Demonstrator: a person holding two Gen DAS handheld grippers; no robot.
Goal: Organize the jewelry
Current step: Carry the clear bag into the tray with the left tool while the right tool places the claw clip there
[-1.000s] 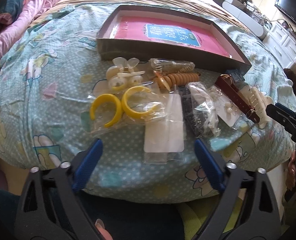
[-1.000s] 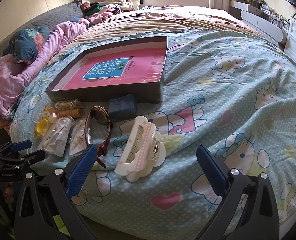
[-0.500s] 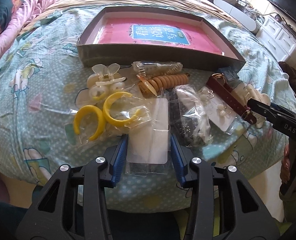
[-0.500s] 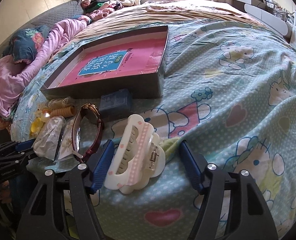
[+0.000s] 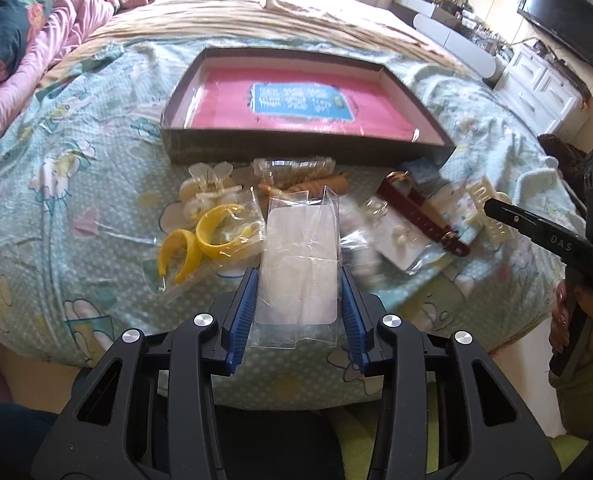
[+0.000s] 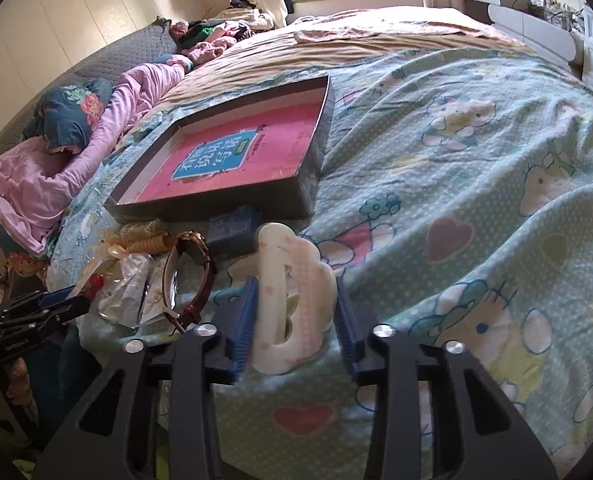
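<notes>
So we've got the left gripper [image 5: 299,312] clamped on a clear plastic packet [image 5: 301,264], blue pads pressed against both of its long edges; the packet's far end stands up a bit and curls, and we can't really tell what's inside it. Our right gripper [image 6: 294,320] is closed in on the cream hair claw clip [image 6: 292,300]; the left pad sits flat against the clip's side, the right pad is right at its scalloped edge, so it looks gripped, with the clip tipped up on its side.

Everything sits on the bed's cartoon-print sheet [image 6: 476,184]. The dark shallow box [image 5: 296,148] with the pink book cover in its bottom [image 5: 296,104] lies just beyond the pile; nothing from the pile is in it. Left of the packet is a bag with two yellow hoop earrings [image 5: 200,246], and behind that a pale translucent claw clip [image 5: 208,188]; an orange spiral hair tie [image 5: 316,184] lies right behind the packet. To the right there's an earring card in plastic [image 5: 396,240], then the dark red watch strap [image 5: 420,216] lying across it; a small blue box [image 6: 232,226] sits up against the dark box wall. Pink bedding [image 6: 56,176] is bunched off to the left side of the bed.
</notes>
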